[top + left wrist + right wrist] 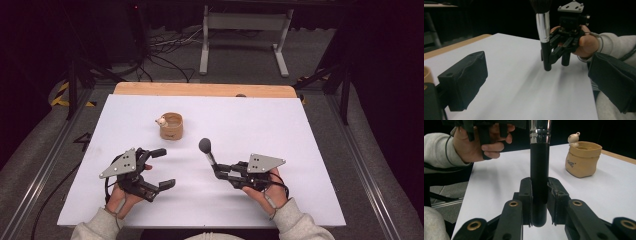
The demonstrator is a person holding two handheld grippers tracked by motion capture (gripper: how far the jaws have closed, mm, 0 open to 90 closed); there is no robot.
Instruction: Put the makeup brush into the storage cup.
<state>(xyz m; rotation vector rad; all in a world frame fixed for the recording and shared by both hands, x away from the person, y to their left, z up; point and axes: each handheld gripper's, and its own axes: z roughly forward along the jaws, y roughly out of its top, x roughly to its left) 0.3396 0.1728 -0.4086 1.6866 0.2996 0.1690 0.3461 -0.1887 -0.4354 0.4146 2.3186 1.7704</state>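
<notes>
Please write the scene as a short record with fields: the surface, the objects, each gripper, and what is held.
surface: white table top with a wooden edge at the far side
held thing: makeup brush, black handle, silver collar, dark bristle head
right gripper: shut on the brush handle, brush head pointing up and away from the person
left gripper: jaws open, nothing between them
container: tan pot with a small white figure on its rim, standing upright beyond the left gripper
contact: the pot stands apart from both grippers
</notes>
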